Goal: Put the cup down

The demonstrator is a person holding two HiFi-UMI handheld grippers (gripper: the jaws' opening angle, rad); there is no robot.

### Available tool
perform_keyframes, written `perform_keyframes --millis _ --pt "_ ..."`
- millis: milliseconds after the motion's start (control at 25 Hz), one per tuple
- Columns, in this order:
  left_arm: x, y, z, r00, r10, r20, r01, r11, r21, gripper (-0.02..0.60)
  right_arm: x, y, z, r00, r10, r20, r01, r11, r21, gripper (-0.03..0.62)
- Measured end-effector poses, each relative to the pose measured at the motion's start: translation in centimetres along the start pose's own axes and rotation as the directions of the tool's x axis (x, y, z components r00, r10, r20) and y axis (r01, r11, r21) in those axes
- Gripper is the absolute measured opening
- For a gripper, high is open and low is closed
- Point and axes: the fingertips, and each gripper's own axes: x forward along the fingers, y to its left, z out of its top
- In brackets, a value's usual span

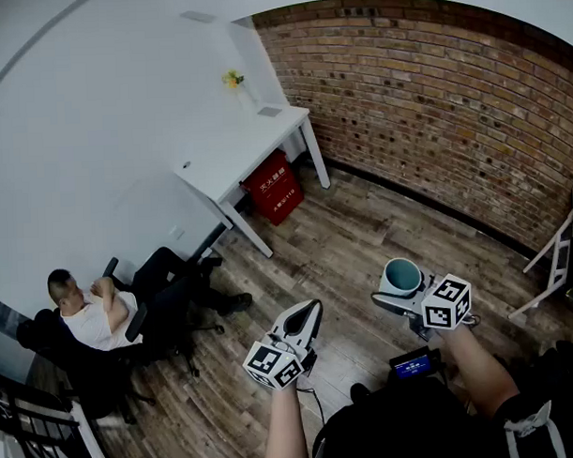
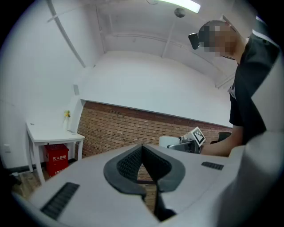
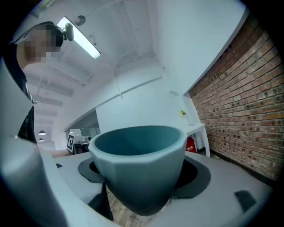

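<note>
A teal cup hangs upright above the wooden floor, and my right gripper is shut on it. In the right gripper view the cup fills the middle, empty inside, with the dark pads pressed against its two sides. To its left in the head view, my left gripper is held level over the floor. Its jaws are shut, tips meeting, with nothing between them. The left gripper view also catches the cup past those tips.
A white table stands at the far wall, with a red box under it and a yellow flower on it. A person sits in a chair at the left. A brick wall runs along the right, a white frame before it.
</note>
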Motion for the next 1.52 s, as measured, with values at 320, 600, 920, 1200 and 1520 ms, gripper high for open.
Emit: perform_keyframes --millis 320,600,920,1200,1520 --pt "-0.3 0.4 0.3 1.000 -0.008 0.005 0.008 1.000 0.009 0.008 0.7 0.3 0.1 1.000 0.006 0.001 -0.006 1.000 -0.003 0.408" --pt "-0.2 0.5 0.2 1.000 -0.016 0.002 0.016 1.000 0.011 0.008 0.8 0.0 0.3 1.000 0.014 0.023 -0.015 0.999 0.028 0.408" --pt "0.1 0.7 0.3 1.000 -0.019 -0.003 0.019 1.000 0.010 0.008 1.0 -0.4 0.3 1.000 0.011 0.020 -0.012 0.999 0.038 0.408" --pt "0.4 1.0 0.2 1.000 -0.016 -0.002 0.016 1.000 0.012 0.008 1.2 -0.8 0.5 1.000 0.015 0.025 -0.016 0.999 0.037 0.408" --pt "0.8 1.4 0.2 1.000 -0.011 -0.008 0.011 1.000 0.007 0.008 1.3 -1.1 0.7 0.999 0.020 0.027 -0.021 0.999 0.049 0.408"
